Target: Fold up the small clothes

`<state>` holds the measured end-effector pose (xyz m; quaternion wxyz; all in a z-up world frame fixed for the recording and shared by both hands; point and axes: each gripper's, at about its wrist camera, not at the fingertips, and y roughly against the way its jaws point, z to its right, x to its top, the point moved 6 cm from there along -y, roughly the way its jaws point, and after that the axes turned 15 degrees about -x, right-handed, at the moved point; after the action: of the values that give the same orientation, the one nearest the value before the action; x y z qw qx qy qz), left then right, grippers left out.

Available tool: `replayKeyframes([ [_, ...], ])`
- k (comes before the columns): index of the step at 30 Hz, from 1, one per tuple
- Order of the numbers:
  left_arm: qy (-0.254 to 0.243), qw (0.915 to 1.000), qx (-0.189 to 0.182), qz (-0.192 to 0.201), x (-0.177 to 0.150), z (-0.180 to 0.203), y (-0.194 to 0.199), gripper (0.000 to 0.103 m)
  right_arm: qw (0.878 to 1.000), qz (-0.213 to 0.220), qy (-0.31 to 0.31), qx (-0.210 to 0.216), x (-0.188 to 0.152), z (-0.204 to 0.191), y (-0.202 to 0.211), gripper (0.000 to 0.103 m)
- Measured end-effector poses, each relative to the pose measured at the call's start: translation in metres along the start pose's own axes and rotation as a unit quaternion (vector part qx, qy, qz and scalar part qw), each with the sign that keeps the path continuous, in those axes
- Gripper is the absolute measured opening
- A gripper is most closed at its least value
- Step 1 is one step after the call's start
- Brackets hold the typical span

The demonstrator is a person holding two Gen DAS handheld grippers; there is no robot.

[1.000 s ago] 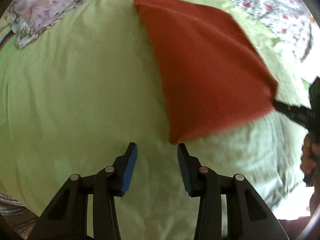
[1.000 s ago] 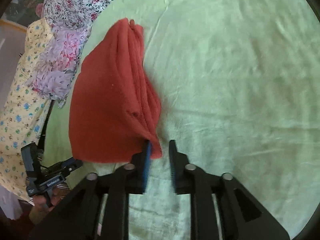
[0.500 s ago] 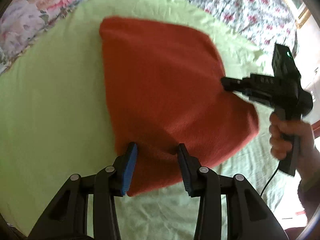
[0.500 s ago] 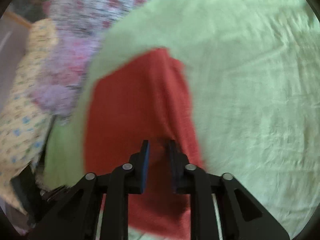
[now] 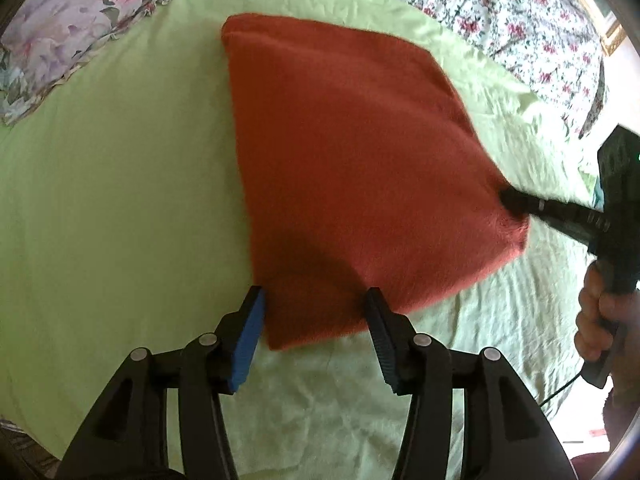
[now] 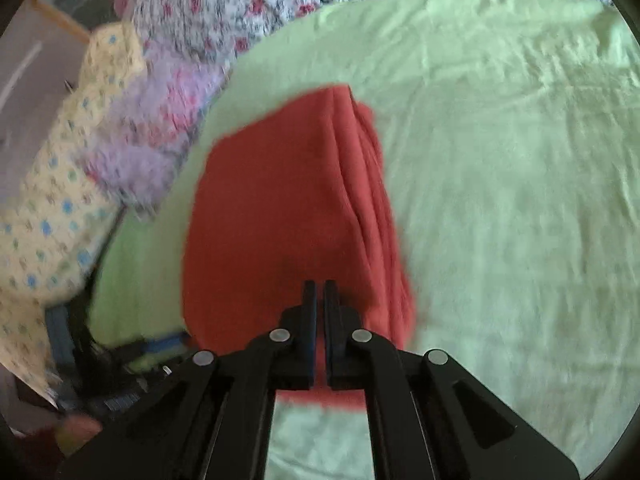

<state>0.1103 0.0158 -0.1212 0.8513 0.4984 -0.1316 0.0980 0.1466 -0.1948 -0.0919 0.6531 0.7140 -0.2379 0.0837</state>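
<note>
A folded rust-red cloth (image 5: 352, 160) lies flat on the light green sheet (image 5: 120, 200). My left gripper (image 5: 314, 316) hovers at the cloth's near corner. Its jaws are opening, and that corner lies between the blue pads (image 5: 250, 328) without being pressed. In the left wrist view my right gripper (image 5: 506, 200) touches the cloth's right corner with its tips. In the right wrist view the right gripper (image 6: 320, 296) stands shut above the red cloth (image 6: 272, 220), whose stacked fold edges run along the right side. I see no cloth between its jaws.
A person's hand (image 5: 596, 320) holds the right gripper's handle at the right edge. Floral bedding (image 5: 480, 0) borders the sheet at the back. A flowered pillow (image 5: 60, 40) lies at the far left. A yellow patterned fabric (image 6: 48, 200) hangs at the bed's side.
The left gripper came up to the cloth, took its near corner between the jaws, then spread them wider. The right gripper moved from the cloth's corner onto its top and shut.
</note>
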Motion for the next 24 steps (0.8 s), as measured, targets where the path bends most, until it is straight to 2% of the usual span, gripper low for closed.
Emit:
replayKeyframes([
  [2, 0.005, 0.9999, 0.006, -0.008, -0.006, -0.001, -0.006, 0.052, 1.0, -0.018, 0.004, -0.023, -0.015, 0.009, -0.009, 0.004],
  [5, -0.001, 1.0, 0.009, 0.003, -0.012, 0.001, 0.003, 0.052, 0.999, -0.025, -0.023, -0.028, -0.028, 0.023, -0.013, 0.004],
  [8, -0.02, 0.9995, 0.007, 0.021, -0.014, 0.006, 0.021, 0.054, 0.999, -0.006, -0.037, -0.011, -0.03, 0.021, 0.005, 0.004],
  [11, -0.031, 0.9985, 0.006, 0.044, -0.02, 0.012, 0.041, 0.062, 0.999, 0.023, -0.027, 0.002, -0.036, 0.015, 0.031, 0.007],
  [14, -0.036, 0.997, 0.013, 0.067, -0.027, 0.016, 0.055, 0.069, 0.999, 0.039, -0.029, 0.007, -0.047, 0.005, 0.049, 0.027],
  [15, -0.036, 0.9964, 0.02, 0.075, -0.029, 0.018, 0.056, 0.073, 0.998, 0.048, -0.026, 0.002, -0.052, 0.001, 0.055, 0.037],
  [16, -0.038, 0.9953, 0.027, 0.084, -0.032, 0.019, 0.059, 0.075, 0.998, 0.057, -0.022, -0.003, -0.058, -0.001, 0.059, 0.042],
  [21, -0.059, 0.9889, 0.07, 0.116, -0.051, 0.017, 0.07, 0.081, 0.998, 0.065, -0.003, -0.018, -0.086, -0.017, 0.067, 0.043],
  [24, -0.064, 0.9864, 0.084, 0.126, -0.061, 0.015, 0.07, 0.082, 0.997, 0.073, 0.017, -0.035, -0.101, -0.024, 0.067, 0.051],
])
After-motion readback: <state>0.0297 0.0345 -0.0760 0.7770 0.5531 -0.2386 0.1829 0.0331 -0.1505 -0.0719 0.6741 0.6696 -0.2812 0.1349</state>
